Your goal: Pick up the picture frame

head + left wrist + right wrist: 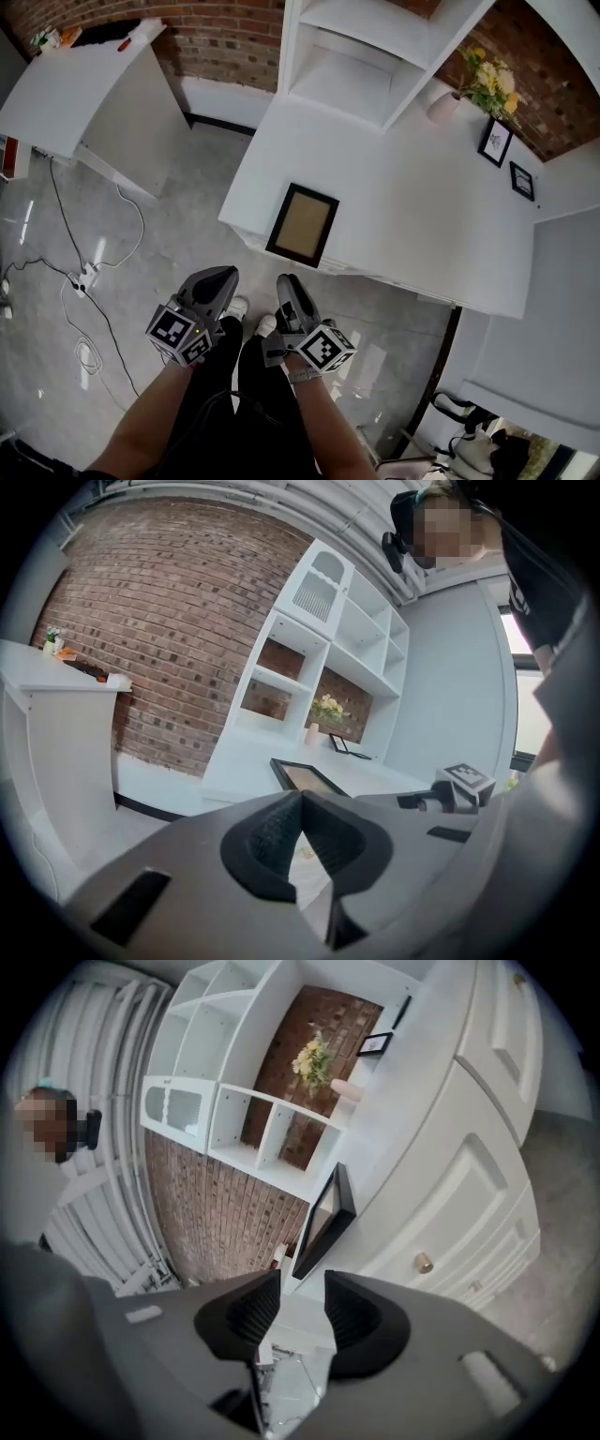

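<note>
The picture frame (303,224) is black with a tan inside. It lies flat near the front left corner of the white cabinet top (422,216). Both grippers hang over the floor in front of that cabinet, short of the frame. My left gripper (225,276) has its jaws touching at the tips with nothing in them, and the frame (309,778) shows beyond the left gripper (300,797). My right gripper (287,283) is rolled on its side. The right gripper (302,1296) has a clear gap between its pads and holds nothing, with the frame's corner (326,1218) just ahead of it.
At the back of the cabinet top are a pink vase of yellow flowers (490,80) and two small black frames (495,142). A white shelf unit (366,56) stands on it. A white counter (84,89) is at the left, with cables (84,281) on the floor. The cabinet doors have brass knobs (425,1263).
</note>
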Demonstrator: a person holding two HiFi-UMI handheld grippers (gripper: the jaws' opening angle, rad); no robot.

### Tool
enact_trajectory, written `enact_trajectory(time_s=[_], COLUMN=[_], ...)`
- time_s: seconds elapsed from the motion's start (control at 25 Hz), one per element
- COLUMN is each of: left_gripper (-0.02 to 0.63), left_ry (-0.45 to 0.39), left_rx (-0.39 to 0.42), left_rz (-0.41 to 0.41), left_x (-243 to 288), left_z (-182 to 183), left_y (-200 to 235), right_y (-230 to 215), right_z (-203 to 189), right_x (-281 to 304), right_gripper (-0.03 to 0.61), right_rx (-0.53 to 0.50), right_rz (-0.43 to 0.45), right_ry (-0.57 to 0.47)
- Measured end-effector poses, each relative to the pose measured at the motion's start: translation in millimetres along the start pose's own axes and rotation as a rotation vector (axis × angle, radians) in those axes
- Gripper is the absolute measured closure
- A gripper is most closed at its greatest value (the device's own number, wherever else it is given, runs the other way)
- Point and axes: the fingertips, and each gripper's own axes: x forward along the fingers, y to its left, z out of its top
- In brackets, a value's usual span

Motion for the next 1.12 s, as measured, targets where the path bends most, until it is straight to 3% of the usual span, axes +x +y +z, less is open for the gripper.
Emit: enact_trajectory(time_s=[0.2,0.44,0.72,0.96,1.12], left_gripper=[0.609,0.609,0.609,0.609,0.609], left_ry=[0.022,0.014,0.023,0.043,0.045], left_rx=[0.031,0.036,0.013,0.012,0.017], left_rz=[-0.034,-0.030,-0.044,-0.057,-0.052], left_x=[14.6,19.1,20.5,17.7,19.8], left_z=[-8.2,-13.4,-18.1,-19.9,-18.5], left_y=[-0.6,6.8,4.9,9.2,15.7], right_y=[2.4,-7.0,-33.0,-32.3,-31.7], right_z=[21.5,31.9,31.5,41.7,45.6], right_x=[15.1,20.3,22.7,26.4,25.2], right_gripper=[0.407,0.380,0.380,0.497,0.505], right_rx=[0.110,0.139,0.375,0.376,0.415], right_rz=[0.046,0.018,-0.039,-0.044,-0.020], right_ry=[-0.080,-0.132,-0.200,-0.224,-0.252])
